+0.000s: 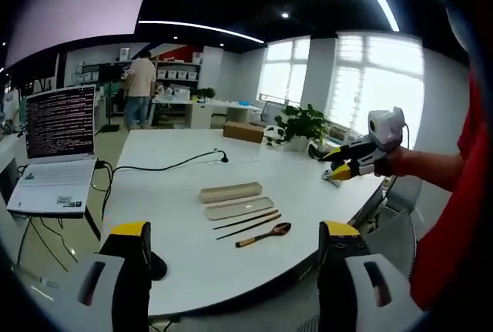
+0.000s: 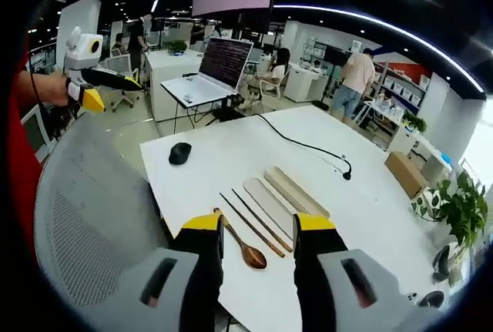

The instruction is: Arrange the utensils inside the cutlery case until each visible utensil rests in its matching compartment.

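On the white table in the left gripper view, the cutlery case lies near centre, with its flat lid just beside it at its 6 o'clock side. Two chopsticks lie next, then the wooden spoon, all apart from the case. The left gripper rises at 6 o'clock, jaws spread wide, holding nothing. At 3 o'clock the right gripper hangs over the table edge; whether its jaws are apart I cannot tell here. A laptop sits at 9 o'clock.

From the right gripper view, the right gripper stands at 6 o'clock, jaws parted, empty. The spoon shows between them, the chopsticks beside it, then lid and case. A mouse rests at 10 o'clock, and the left gripper is at 9 o'clock.
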Demonstrator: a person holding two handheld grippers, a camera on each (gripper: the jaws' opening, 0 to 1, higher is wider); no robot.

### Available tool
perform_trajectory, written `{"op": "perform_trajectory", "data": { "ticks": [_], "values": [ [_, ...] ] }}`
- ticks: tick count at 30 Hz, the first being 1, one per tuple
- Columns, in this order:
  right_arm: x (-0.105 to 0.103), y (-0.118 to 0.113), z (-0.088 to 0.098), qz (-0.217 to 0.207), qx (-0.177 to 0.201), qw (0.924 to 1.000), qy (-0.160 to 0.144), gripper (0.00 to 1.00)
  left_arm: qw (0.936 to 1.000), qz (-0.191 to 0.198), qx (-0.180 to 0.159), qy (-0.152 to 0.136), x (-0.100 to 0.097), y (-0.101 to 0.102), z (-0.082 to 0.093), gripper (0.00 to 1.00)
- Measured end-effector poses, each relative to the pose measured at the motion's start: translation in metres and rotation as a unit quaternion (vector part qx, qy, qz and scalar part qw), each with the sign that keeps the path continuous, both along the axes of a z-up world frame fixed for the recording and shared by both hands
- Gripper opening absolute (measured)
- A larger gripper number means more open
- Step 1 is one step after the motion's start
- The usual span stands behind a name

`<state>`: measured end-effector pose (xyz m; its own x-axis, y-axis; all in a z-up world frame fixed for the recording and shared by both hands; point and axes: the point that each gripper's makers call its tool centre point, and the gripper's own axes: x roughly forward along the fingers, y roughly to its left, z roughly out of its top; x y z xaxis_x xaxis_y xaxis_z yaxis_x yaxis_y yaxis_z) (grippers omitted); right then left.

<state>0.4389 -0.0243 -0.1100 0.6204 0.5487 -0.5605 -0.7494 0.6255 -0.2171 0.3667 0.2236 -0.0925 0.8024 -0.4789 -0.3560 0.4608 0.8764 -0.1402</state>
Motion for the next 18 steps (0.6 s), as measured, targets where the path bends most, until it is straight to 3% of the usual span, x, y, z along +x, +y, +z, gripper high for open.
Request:
{"op": "perform_trajectory", "data": {
  "ticks": [5,12,18],
  "values": [
    [0.006,0.001,0.001,-0.006,0.003,1.0000,0.004,0.32,0.9999,-0.016,-0.006,0.002,0.003,-0.001,0.001,0.93],
    [0.013,-0.001,-0.001,-0.009,-0.010,0.9999,0.010,0.32,0.9990,-0.044,0.011,-0.001,0.002,-0.004,-0.002,0.93],
    [0.027,-0.017,-0.014,-0.015,-0.063,0.9979,0.002,0.30,0.9972,-0.061,0.044,-0.001,0.007,0.001,-0.012,0.93]
  ]
}}
